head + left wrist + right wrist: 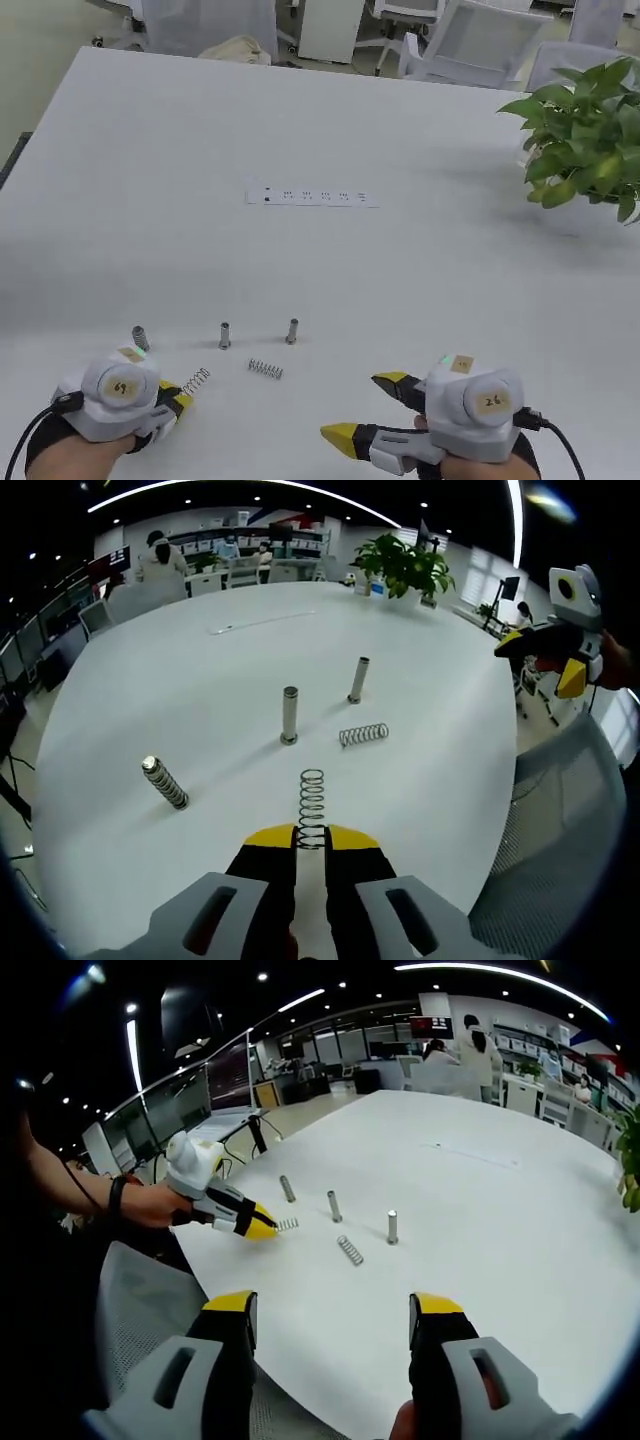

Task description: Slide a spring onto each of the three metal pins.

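Left tool (pixel 311 832) tight on a spring (pixel 311 798), right tool (pixel 330 1305) wide, empty; loose spring (pixel 363 734) near a bare pin (pixel 358 680).

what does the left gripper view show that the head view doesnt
Left gripper view adds: the left gripper shut on the end of a spring, and people seated beyond the table. Head view adds: the hand holding that gripper, and the power strip with its sockets. Both: one pin wearing a spring, two bare pins, a loose spring, the plant.
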Available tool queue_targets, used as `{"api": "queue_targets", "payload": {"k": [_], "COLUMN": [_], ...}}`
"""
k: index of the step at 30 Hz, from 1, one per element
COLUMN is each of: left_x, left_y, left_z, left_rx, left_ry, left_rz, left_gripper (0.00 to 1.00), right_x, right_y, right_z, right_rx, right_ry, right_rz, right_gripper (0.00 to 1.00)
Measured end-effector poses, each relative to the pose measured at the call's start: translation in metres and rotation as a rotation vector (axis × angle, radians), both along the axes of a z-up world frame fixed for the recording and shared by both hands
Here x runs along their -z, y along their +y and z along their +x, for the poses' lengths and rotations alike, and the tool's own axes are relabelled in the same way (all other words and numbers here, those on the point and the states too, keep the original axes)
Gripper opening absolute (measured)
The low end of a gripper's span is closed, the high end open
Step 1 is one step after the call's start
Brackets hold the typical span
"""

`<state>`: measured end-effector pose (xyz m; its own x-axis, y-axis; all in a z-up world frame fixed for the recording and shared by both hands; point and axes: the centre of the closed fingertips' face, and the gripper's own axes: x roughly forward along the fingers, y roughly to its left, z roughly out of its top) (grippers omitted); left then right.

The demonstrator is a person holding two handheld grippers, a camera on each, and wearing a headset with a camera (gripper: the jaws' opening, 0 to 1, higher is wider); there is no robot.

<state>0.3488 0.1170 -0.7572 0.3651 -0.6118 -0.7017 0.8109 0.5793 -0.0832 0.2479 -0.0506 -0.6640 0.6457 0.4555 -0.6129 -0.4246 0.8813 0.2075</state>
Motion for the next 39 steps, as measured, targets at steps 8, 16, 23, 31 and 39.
{"api": "queue_targets", "payload": {"k": [8, 16, 23, 31, 39], "left_x": [-0.01, -0.02, -0.036, -0.059, -0.08], "left_y": [0.01, 0.023, 0.025, 0.02, 0.01], "left_z": [-0.009, -0.016, -0.023, -0.028, -0.032], "left_rx": [0.002, 0.005, 0.03, 0.067, 0.101], "left_ry": [-0.024, -0.043, -0.071, -0.113, -0.15], "left_rz": [-0.011, -0.018, -0.031, -0.055, -0.08], "left_gripper": [0.03, 0.03, 0.03, 0.03, 0.03], "right_x": [0.0, 0.001, -0.001, -0.002, -0.002], "right_y": [0.01, 0.017, 0.022, 0.03, 0.038], "right_z": [0.003, 0.006, 0.008, 0.008, 0.009], "right_rx": [-0.033, -0.06, -0.081, -0.101, -0.123], "right_ry": [0.002, 0.003, 0.002, 0.004, 0.002], "right_rz": [0.008, 0.012, 0.019, 0.036, 0.051], "right_gripper": [0.59, 0.59, 0.58, 0.56, 0.55]}}
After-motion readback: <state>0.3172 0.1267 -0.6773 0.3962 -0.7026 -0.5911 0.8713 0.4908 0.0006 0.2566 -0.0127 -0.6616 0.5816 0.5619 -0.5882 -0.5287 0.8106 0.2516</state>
